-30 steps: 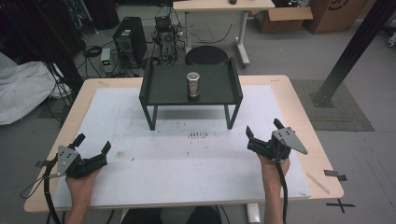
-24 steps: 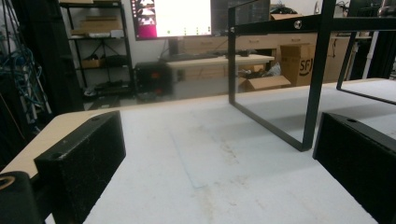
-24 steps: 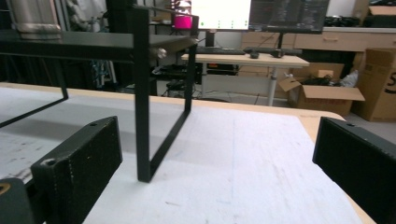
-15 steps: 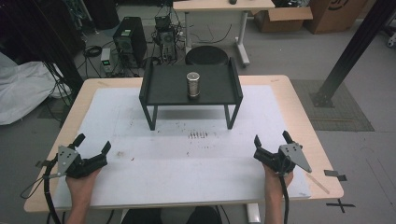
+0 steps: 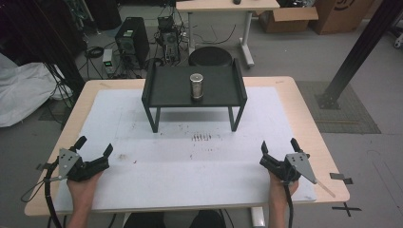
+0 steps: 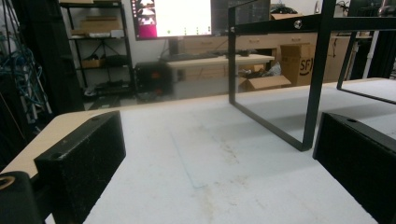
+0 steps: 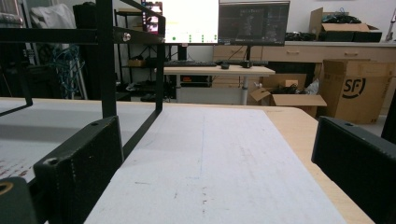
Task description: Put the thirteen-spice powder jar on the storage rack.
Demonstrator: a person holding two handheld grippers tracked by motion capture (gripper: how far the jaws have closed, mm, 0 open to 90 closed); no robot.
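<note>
High view: a wooden table (image 5: pixel 304 102) covered by a white mat (image 5: pixel 199 166) is seen from above, with a black raised tray (image 5: pixel 166 90) standing on thin legs at the far middle of the mat. A small metal can (image 5: pixel 196 86) is set upright on the tray, slightly right of its centre and well apart from both tools.

The left gripper (image 5: pixel 93 150) is held low at the near left corner of the mat, with the hand (image 5: pixel 81 187) behind it and a cable trailing off the table edge. Its jaws are spread wide and nothing is held between them. The right gripper (image 5: pixel 279 149) is held at the near right corner, close to the mat's right edge, with the grey three-cornered plate on top. Its jaws are likewise spread wide and are empty.

In the left gripper view, the two black jaws are seen far apart at the bottom corners, with bare, lightly stained mat (image 6: pixel 219 158) between them. The tray's leg frame (image 6: pixel 275 130) is seen ahead and to the right, well apart from the jaws.

In the right gripper view, the jaws are again seen wide apart over bare mat (image 7: pixel 210 158), with the wooden table edge (image 7: pixel 299 130) to the right. The tray's black frame (image 7: pixel 109 70) rises at the left, beyond the left jaw. Desks, monitors and cardboard boxes are seen in the background of the room.
</note>
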